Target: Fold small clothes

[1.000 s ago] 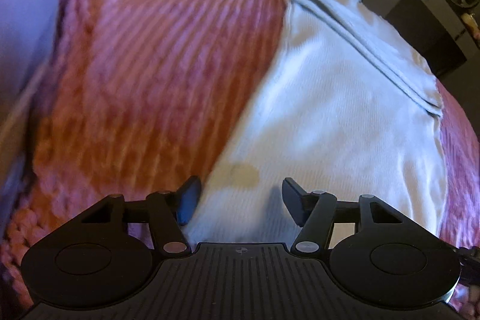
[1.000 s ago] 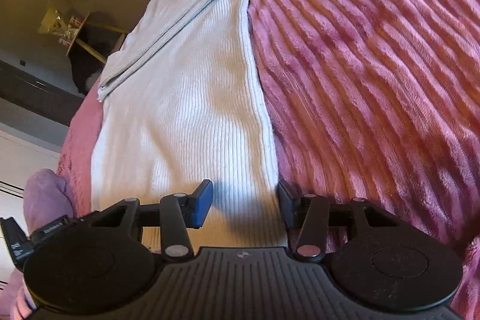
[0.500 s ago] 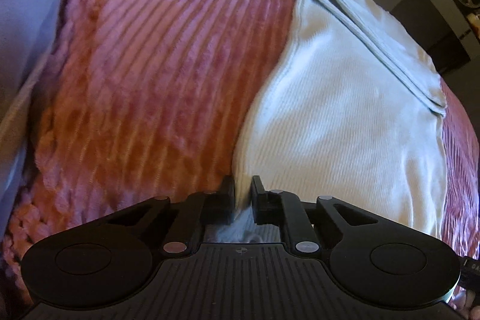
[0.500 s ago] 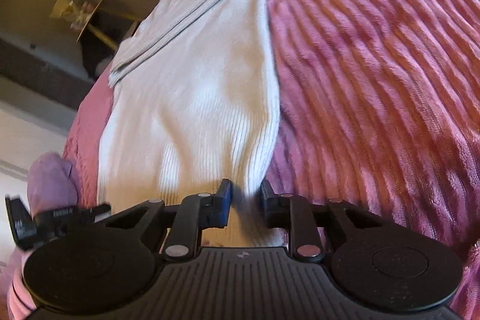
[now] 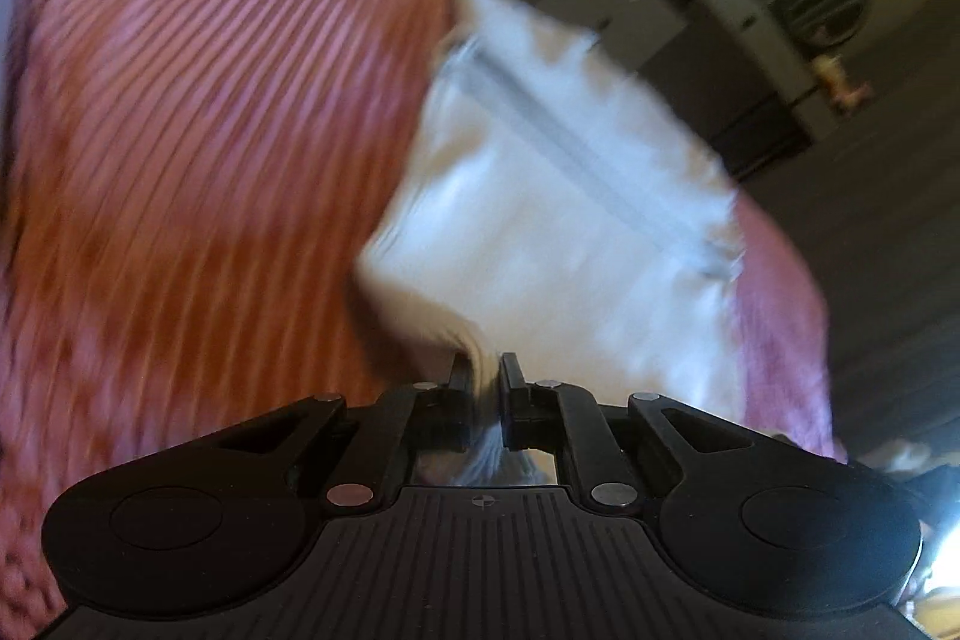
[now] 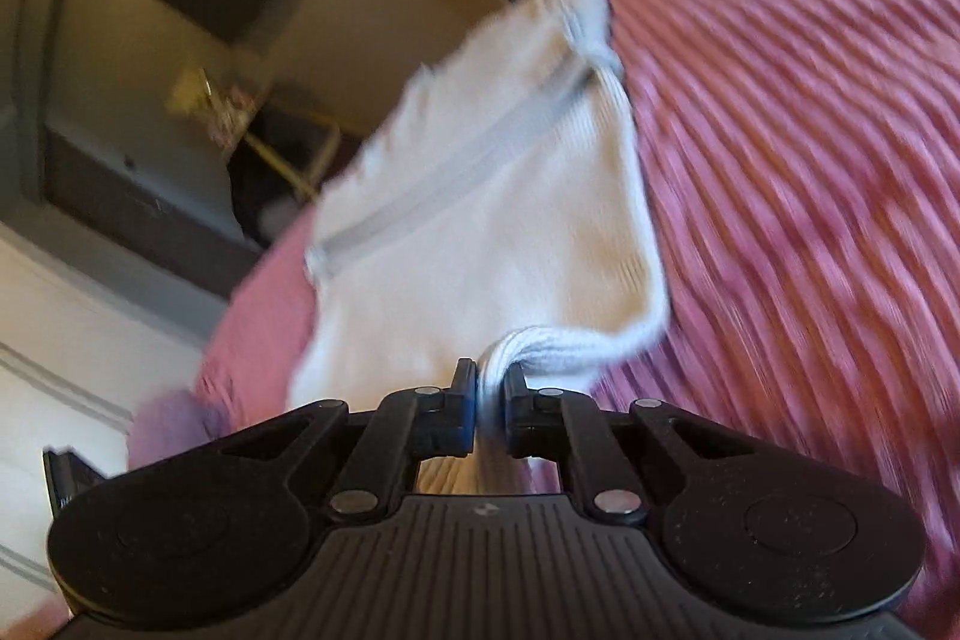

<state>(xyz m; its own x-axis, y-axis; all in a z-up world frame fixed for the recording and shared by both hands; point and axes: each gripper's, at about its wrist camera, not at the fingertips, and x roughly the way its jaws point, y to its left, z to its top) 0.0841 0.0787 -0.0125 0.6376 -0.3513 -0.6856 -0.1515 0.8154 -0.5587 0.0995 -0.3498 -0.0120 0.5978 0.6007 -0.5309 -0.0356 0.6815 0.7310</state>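
A white ribbed garment (image 5: 558,220) lies on a pink ribbed blanket (image 5: 198,148). It also shows in the right wrist view (image 6: 480,232), with a grey folded band across its far part. My left gripper (image 5: 485,370) is shut on the garment's near left corner and holds it lifted off the blanket. My right gripper (image 6: 492,376) is shut on the near right corner, which is bunched between the fingers and lifted too. Both views are blurred by motion.
The pink blanket (image 6: 810,160) covers a bed whose far edge drops to a dark floor. Dark cabinets with small items (image 5: 750,10) stand beyond it. A purple cloth (image 6: 174,424) lies at the bed's left side.
Both grippers closed on the garment's near corners, then lifted them and carried them toward the far end. The near edge now curls up off the blanket.
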